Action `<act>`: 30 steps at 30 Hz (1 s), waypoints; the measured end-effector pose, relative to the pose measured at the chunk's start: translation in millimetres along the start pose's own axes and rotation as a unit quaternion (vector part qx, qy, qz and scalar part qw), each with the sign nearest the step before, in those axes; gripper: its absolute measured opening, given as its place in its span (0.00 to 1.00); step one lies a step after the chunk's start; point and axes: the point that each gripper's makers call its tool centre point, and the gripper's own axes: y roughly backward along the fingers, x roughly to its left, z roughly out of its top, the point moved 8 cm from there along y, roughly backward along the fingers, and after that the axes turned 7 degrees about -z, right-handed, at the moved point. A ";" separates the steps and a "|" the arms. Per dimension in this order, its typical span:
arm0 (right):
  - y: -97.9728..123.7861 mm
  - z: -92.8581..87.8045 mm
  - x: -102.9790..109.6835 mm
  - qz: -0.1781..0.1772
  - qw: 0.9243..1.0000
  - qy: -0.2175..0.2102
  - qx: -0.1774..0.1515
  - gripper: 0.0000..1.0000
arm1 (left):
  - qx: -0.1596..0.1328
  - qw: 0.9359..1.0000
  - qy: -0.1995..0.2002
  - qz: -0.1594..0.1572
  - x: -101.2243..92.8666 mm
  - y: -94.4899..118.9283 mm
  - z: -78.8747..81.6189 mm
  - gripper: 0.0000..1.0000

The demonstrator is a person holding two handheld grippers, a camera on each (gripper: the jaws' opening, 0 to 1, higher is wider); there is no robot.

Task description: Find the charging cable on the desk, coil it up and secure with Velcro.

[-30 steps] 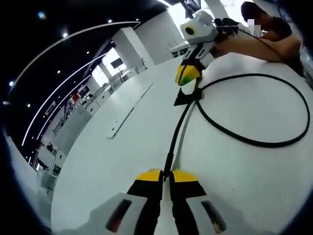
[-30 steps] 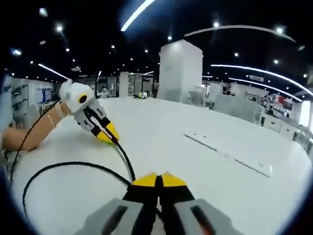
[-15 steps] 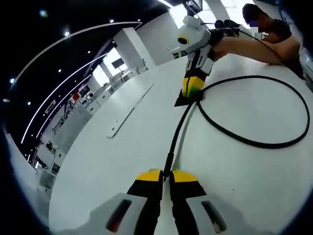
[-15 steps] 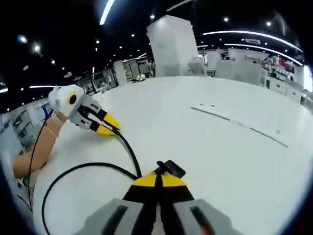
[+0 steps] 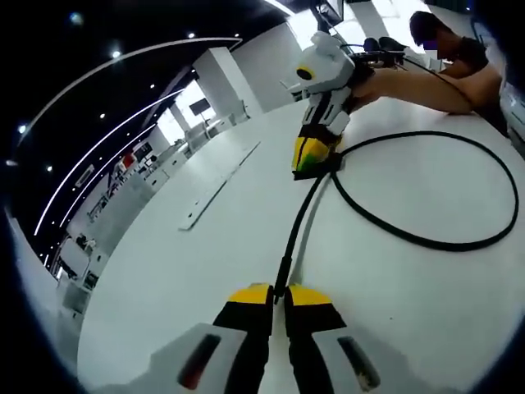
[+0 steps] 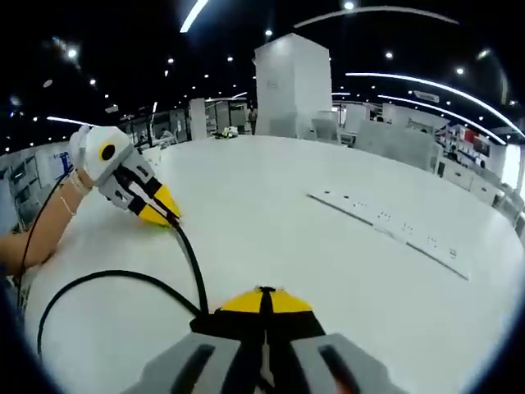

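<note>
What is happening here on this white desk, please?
A person works with two hand-held grippers on a black charging cable lying on the white desk. The left gripper is shut on one end of it. The right gripper is shut where the cable crosses itself, so one wide loop lies open on the desk. No strap is fastened yet.

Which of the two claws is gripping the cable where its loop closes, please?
The right claw, at the loop's crossing; the left claw holds the cable by its straight tail.
</note>
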 end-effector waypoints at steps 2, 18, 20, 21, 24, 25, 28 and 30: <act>-1.0 -0.4 1.5 -0.018 1.000 0.013 -0.005 0.02 | 0.000 1.000 0.000 0.000 0.0 0.3 -0.1 0.07; 7.0 -3.2 11.7 0.058 0.998 -0.011 0.030 0.02 | -0.001 1.000 0.004 0.000 -0.1 -0.2 -0.7 0.07; 4.7 -4.5 9.1 0.050 0.998 -0.018 0.022 0.02 | -0.002 1.000 0.004 0.000 0.2 -0.5 -0.7 0.07; 2.3 -5.2 8.0 0.044 0.999 -0.016 0.014 0.02 | -0.002 1.000 0.004 0.000 0.3 -0.6 -0.7 0.07; -2.0 -3.3 4.7 0.018 1.000 -0.009 0.000 0.02 | -0.002 1.000 0.005 0.000 0.2 -1.0 -0.7 0.07; -3.6 -2.7 1.6 -0.005 1.000 -0.003 -0.007 0.02 | -0.002 1.000 0.004 0.000 0.3 -1.0 -0.6 0.07; -6.2 -3.4 0.0 -0.017 1.000 0.000 -0.013 0.02 | -0.001 1.000 0.004 0.000 -0.2 -1.2 -0.4 0.07; -4.9 -1.9 -0.1 -0.017 1.000 0.010 -0.016 0.02 | -0.002 1.000 0.003 0.000 -0.7 -1.3 -0.5 0.07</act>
